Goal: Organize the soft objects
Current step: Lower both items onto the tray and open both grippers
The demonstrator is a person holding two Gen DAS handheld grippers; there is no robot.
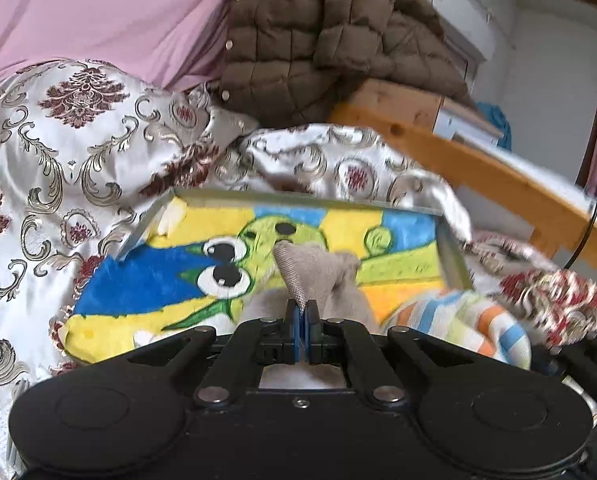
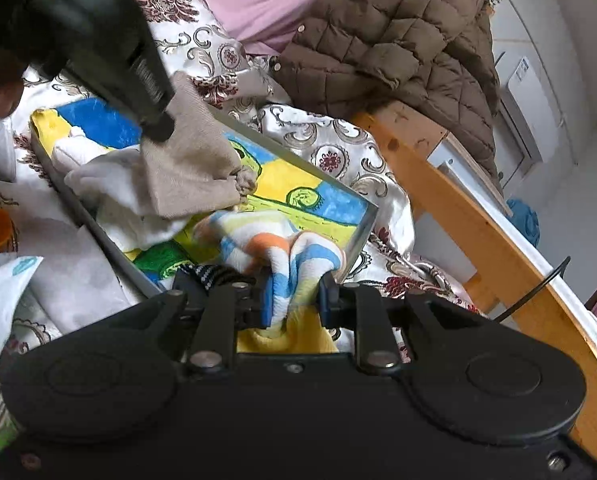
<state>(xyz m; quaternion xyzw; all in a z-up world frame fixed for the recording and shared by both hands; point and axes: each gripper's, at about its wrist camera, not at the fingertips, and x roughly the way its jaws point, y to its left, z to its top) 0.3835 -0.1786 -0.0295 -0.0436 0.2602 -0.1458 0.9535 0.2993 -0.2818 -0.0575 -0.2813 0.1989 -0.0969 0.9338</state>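
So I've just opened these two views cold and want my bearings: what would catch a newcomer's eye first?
The bright cartoon-print tray in blue, yellow and green, lying on the patterned satin bedspread, stands out first. Over it, the left gripper pinches a beige knit cloth, and the right gripper clamps a striped towel at the tray's near corner. Behind, a brown quilted jacket is heaped on the wooden bed frame.

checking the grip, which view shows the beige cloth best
The right wrist view: the beige cloth hangs full-length from the left tool over the tray. The left wrist view shows only a bunched tip of it pinched between that tool's closed pads.
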